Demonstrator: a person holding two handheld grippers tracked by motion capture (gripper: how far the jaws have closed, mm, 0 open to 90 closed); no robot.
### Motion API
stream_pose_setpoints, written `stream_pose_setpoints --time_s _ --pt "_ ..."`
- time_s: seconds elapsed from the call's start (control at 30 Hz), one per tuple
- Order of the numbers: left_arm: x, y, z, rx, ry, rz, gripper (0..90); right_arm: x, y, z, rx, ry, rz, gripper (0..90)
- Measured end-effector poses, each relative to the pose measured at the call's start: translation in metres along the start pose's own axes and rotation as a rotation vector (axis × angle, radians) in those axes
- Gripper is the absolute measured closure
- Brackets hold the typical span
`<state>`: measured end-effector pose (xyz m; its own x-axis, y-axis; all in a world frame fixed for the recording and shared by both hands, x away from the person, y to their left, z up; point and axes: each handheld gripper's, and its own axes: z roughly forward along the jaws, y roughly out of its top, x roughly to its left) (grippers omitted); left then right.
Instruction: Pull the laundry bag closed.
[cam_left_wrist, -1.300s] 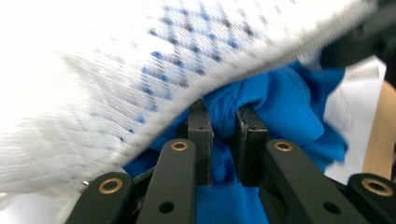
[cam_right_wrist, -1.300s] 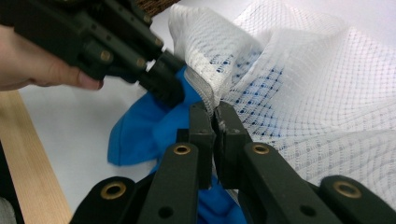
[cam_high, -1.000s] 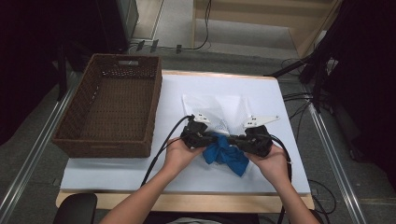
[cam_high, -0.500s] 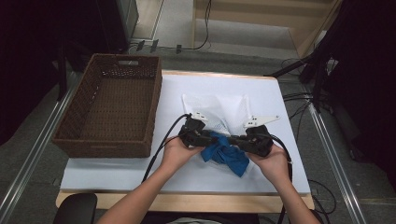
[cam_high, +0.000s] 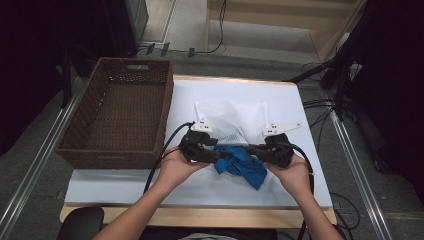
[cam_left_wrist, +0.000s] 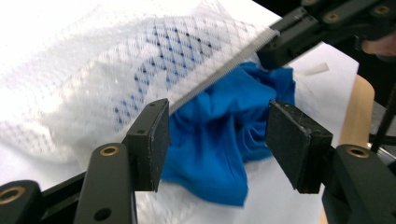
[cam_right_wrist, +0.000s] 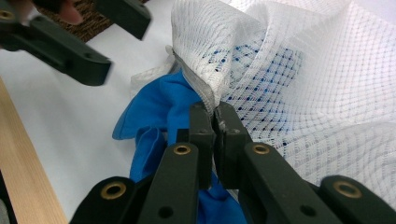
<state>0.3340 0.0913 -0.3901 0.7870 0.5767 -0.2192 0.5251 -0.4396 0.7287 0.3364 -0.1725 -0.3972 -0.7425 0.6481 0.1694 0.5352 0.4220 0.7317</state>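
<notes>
A white mesh bag (cam_high: 230, 117) lies on the white table, its mouth toward the person. A crumpled blue cloth (cam_high: 245, 165) sits half inside that mouth. My right gripper (cam_right_wrist: 215, 112) is shut on the bag's zipper edge (cam_left_wrist: 219, 74) and holds it up over the blue cloth (cam_right_wrist: 159, 107). My left gripper (cam_left_wrist: 219, 116) is open; its jaws have just been opening, with the blue cloth (cam_left_wrist: 210, 154) lying beyond the gap and neither pad pressing on it. In the high view the left gripper (cam_high: 212, 155) and the right gripper (cam_high: 252, 149) face each other across the cloth.
A brown wicker basket (cam_high: 115, 120) stands empty on the table's left side, close to the left hand. The table's wooden front edge (cam_high: 200, 215) runs below both forearms. Cables trail from both grippers toward the person.
The left gripper's jaws have spread apart and it has drawn back a little from the bag's mouth. The right gripper holds as before.
</notes>
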Motion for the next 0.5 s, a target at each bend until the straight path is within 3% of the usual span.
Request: stream_pose_setpoints --time_s 0.23,0.5 --pt "-0.004 -0.021 -0.008 0.034 0.002 -0.007 39.5 -0.001 0.000 0.000 0.000 0.002 -0.001 87.9" --pt "-0.006 -0.042 0.004 0.067 -0.027 -0.035 34.2 0.000 -0.001 -0.001 -0.002 0.002 0.000 87.8"
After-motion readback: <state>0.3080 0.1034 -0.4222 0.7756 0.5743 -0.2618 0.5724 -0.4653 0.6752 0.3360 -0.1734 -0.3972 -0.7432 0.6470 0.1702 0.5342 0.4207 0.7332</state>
